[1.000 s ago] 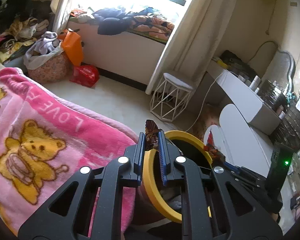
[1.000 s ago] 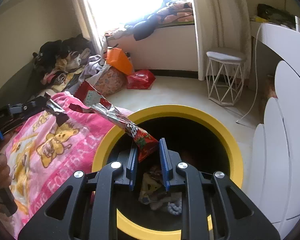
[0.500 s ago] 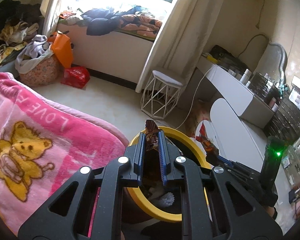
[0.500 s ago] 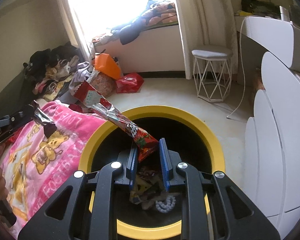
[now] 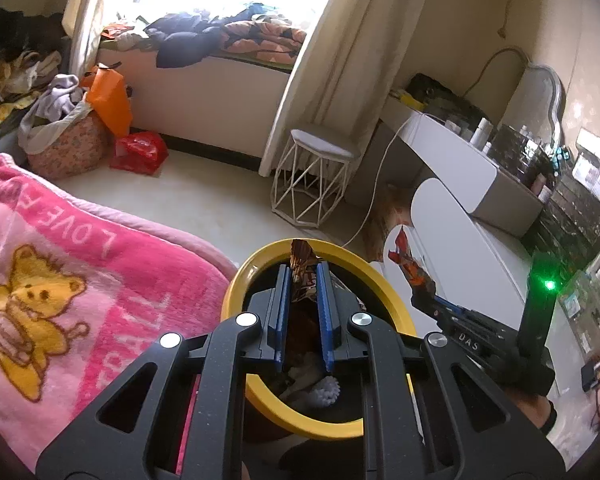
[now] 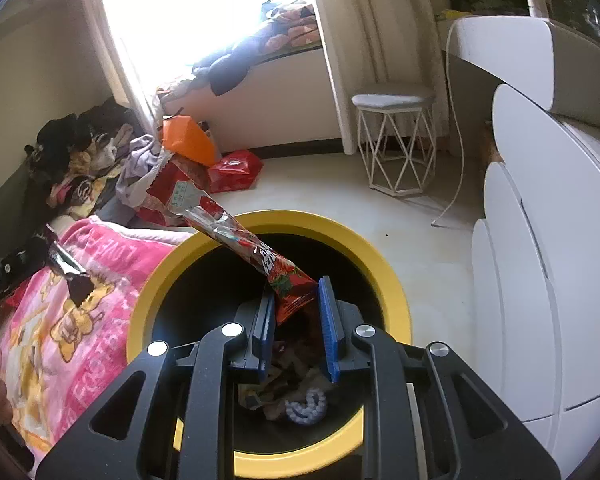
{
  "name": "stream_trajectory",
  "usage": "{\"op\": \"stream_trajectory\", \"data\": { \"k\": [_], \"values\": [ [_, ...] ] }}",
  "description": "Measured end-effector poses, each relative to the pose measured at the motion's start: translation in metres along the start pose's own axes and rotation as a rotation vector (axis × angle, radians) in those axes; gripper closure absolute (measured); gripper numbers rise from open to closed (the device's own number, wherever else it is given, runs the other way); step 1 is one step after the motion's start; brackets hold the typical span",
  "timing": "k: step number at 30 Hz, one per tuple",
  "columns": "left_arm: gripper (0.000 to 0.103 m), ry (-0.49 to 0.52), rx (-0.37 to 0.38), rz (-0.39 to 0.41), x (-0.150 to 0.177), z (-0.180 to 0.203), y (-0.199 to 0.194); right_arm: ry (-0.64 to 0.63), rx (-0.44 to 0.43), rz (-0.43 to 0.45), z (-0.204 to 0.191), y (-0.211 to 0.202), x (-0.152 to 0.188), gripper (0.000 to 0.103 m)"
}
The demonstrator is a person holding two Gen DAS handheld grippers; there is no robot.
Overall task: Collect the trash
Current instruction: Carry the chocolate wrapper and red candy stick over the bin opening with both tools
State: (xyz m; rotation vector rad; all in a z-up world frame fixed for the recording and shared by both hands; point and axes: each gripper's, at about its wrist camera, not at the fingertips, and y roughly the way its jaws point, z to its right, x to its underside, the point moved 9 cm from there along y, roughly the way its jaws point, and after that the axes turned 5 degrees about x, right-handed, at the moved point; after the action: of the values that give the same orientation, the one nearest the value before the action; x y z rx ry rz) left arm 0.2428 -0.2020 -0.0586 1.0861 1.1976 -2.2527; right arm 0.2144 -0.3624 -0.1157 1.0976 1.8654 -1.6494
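Both claws had drifted from beside the pink blanket (image 5: pixel 80 280) to over the yellow-rimmed bin (image 6: pixel 380 256). At nine o'clock my left claw (image 5: pixel 303 280) pinched a crumpled brown wrapper (image 5: pixel 302 258) above the bin's mouth, so it would fall inside. Toward three o'clock my right claw (image 6: pixel 296 312) gripped the red snack bag (image 6: pixel 260 254) by its lower end over the opening, its long tail trailing past the rim at ten o'clock.

Both wrist views look steeply down, close over the yellow-rimmed bin (image 5: pixel 384 280) (image 6: pixel 384 264); stool (image 5: pixel 320 148) (image 6: pixel 392 100) at one o'clock.
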Motion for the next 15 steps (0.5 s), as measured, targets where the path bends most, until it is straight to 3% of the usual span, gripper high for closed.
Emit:
{"op": "stream_trajectory", "data": {
  "k": [15],
  "values": [
    [0.094,0.075,0.015,-0.043,0.019,0.026,0.022,0.116,0.041,-0.012,0.03,0.01,0.001,0.083]
  ]
}}
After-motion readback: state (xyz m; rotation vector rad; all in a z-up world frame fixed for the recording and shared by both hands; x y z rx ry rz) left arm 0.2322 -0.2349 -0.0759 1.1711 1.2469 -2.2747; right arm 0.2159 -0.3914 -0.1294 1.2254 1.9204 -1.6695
